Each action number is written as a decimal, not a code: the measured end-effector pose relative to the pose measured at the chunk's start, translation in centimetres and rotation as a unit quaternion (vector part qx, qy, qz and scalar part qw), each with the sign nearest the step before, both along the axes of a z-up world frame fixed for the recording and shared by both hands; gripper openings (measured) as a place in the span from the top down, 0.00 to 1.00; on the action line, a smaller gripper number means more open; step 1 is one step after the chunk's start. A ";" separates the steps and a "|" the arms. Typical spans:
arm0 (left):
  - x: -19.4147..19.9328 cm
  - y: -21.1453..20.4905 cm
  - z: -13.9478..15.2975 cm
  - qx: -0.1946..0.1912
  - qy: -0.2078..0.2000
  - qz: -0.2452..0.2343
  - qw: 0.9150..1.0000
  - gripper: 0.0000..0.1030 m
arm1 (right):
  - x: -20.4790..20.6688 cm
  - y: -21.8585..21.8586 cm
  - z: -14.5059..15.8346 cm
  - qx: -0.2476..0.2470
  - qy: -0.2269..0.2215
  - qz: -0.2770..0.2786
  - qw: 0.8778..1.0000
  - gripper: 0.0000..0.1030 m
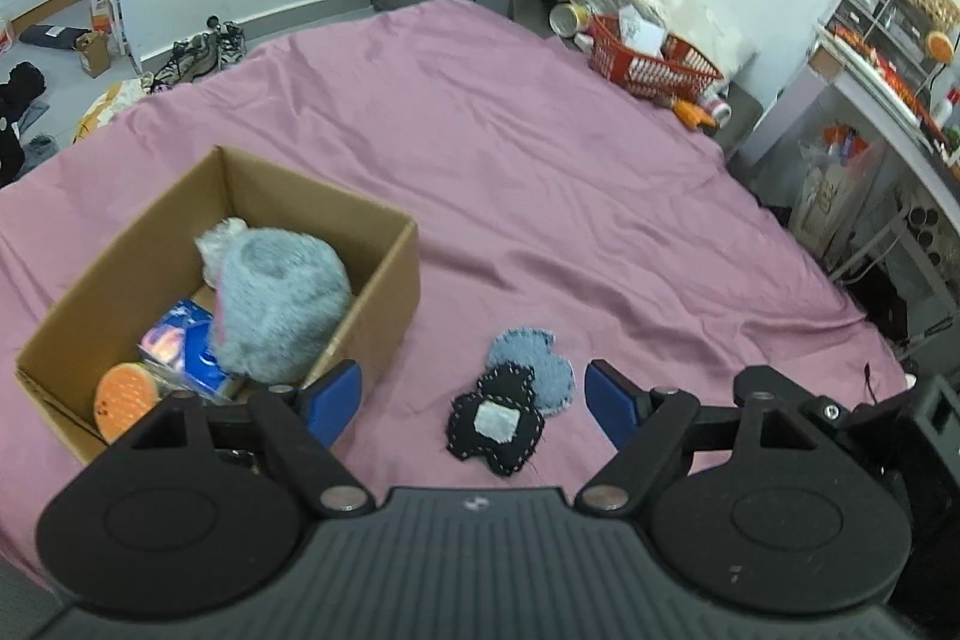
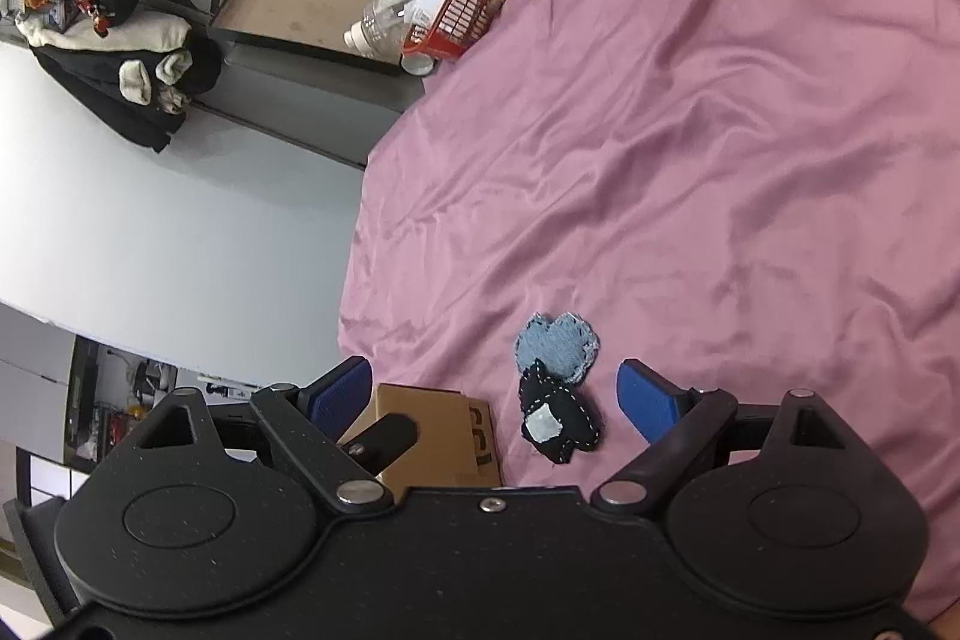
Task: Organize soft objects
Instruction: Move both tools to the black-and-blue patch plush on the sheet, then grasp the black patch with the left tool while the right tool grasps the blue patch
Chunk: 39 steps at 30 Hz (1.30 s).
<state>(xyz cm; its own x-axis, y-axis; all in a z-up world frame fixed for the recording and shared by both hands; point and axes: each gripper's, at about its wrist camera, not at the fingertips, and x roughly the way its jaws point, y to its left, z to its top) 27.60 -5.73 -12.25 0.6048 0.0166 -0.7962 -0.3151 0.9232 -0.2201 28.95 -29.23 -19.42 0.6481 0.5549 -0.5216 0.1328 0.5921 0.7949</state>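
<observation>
patches [image 1: 510, 400] overlapping on pink sheet [image 1: 540, 160], black stitched, blue denim

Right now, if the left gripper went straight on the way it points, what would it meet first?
Most likely the black stitched patch, lying between the open left gripper fingers with the blue denim patch overlapping its far edge on the pink sheet. Nothing shows in between, though depth is hard to judge.

cardboard box [image 1: 384, 274] left, bedsheet [image 1: 570, 196] open beyond
</observation>
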 end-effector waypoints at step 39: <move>5.5 -1.0 -8.5 -0.007 0.053 -0.009 0.999 0.65 | 5.5 1.1 -9.2 0.073 0.108 -0.012 0.991 0.37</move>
<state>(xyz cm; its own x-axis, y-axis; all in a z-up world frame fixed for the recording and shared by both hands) 33.07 -6.73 -20.76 0.5169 -0.0057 -0.8560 -0.3199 0.9262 -0.1994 34.49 -28.12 -28.62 0.5446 0.6203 -0.5644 0.3220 0.4668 0.8237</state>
